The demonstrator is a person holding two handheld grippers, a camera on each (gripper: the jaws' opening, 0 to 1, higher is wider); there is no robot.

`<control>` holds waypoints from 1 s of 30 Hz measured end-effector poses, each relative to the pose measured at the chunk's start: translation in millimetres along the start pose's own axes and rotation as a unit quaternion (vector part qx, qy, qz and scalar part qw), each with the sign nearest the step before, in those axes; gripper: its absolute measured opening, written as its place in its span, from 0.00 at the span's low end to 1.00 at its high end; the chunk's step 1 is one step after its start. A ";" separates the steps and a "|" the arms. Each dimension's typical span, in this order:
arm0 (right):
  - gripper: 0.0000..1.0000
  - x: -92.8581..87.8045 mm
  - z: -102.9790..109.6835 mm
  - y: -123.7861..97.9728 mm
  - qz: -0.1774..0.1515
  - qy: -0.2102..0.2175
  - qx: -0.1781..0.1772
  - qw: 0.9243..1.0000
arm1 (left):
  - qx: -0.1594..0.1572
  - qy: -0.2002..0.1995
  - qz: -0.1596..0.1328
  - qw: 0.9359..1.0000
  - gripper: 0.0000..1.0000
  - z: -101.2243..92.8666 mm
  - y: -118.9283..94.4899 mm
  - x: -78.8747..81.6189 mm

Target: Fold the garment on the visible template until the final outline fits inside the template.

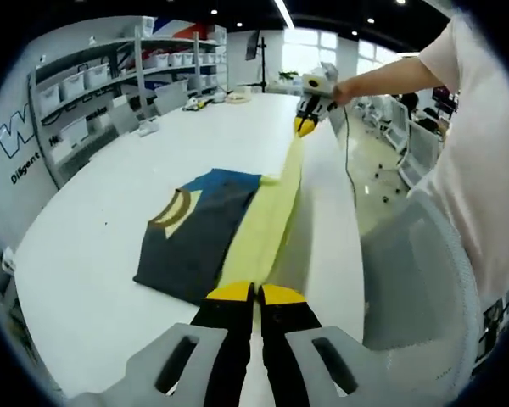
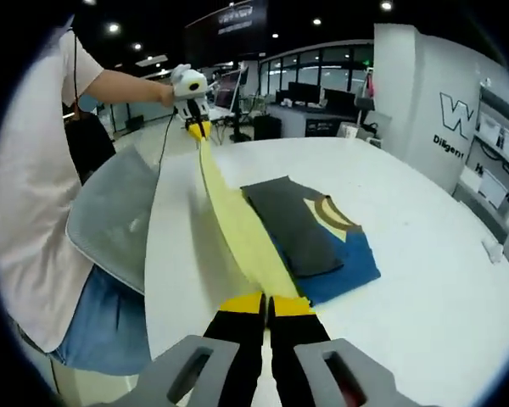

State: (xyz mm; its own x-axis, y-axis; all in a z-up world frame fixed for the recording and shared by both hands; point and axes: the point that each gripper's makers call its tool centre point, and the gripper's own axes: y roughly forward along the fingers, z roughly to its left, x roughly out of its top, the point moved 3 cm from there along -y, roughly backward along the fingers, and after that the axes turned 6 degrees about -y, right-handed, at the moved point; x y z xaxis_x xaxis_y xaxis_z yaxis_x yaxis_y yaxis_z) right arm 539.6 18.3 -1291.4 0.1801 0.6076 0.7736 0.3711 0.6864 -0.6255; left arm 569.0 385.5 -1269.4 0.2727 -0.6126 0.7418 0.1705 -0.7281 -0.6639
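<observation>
White round-edged table (image 1: 93, 246) ahead of the left gripper (image 1: 255, 293), bare and glossy apart from the clothing. Beyond the far edge, grey shelving with white bins (image 1: 110, 76) against a wall with blue lettering, ceiling strip lights above. Grey chair back (image 1: 416, 280) just right of the left jaws, pushed against the table edge. From the right gripper view, the same chair (image 2: 114, 216) to the left, desks with monitors (image 2: 310, 93) far ahead, a white pillar with lettering to the right.

Left gripper: yellow-tipped jaws closed tight, clamped on the near end of the yellow garment (image 1: 271, 216). Garment stretched as a taut, narrow band straight away from the jaws, up to the right gripper (image 1: 307, 124) far ahead, held in a person's hand. Right gripper (image 2: 265, 303) likewise pinched shut on its end of the same band (image 2: 237, 225), with the left gripper (image 2: 198, 129) at the far end. Dark grey and blue folded garment (image 1: 195, 233) flat on the table, just left of the band and partly under it; a tan collar curve on top.
</observation>
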 end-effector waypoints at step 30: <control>0.00 -15.9 -154.5 102.9 0.066 0.055 0.026 0.996 | 0.009 -0.161 0.039 0.986 0.01 152.4 80.5 0.3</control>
State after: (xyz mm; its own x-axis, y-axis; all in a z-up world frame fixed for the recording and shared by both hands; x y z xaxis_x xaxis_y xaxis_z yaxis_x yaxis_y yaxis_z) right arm 715.7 17.5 -1352.3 0.3244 0.6476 0.6895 0.2909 0.6253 -0.7242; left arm 727.1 373.6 -1337.0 0.5710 -0.5349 0.6228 0.1540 -0.6754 -0.7212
